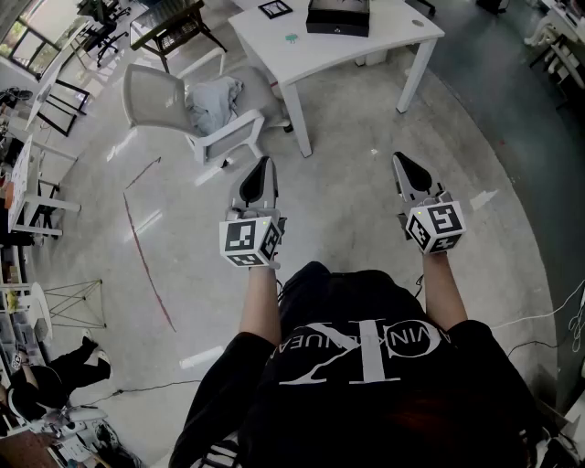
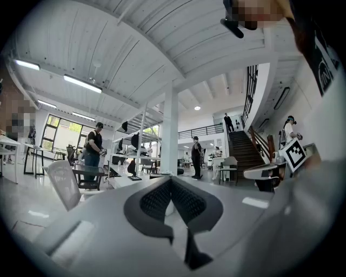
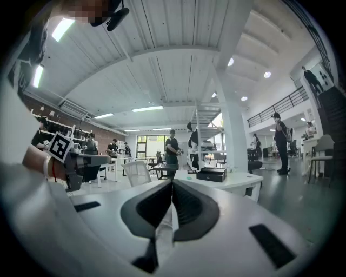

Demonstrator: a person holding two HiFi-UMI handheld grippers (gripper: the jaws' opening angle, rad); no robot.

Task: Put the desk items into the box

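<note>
The grey floor [image 1: 366, 155] is smooth and shiny, the white bench [image 1: 366, 47] looks smooth and dull, the white chair [image 1: 151, 91] looks like hard plastic with soft crumpled cloth [image 1: 215, 101] on it, and the left gripper [image 2: 171, 180] has bumpy black fingers [image 2: 157, 200] in smooth grey plastic.

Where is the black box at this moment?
In the head view the black box sits on the white table at the top edge of the picture, to the right of the white chair.

Black T-shirt [image 1: 384, 411], white lettering; grey left gripper [image 1: 265, 163], right gripper [image 1: 399, 159].
</note>
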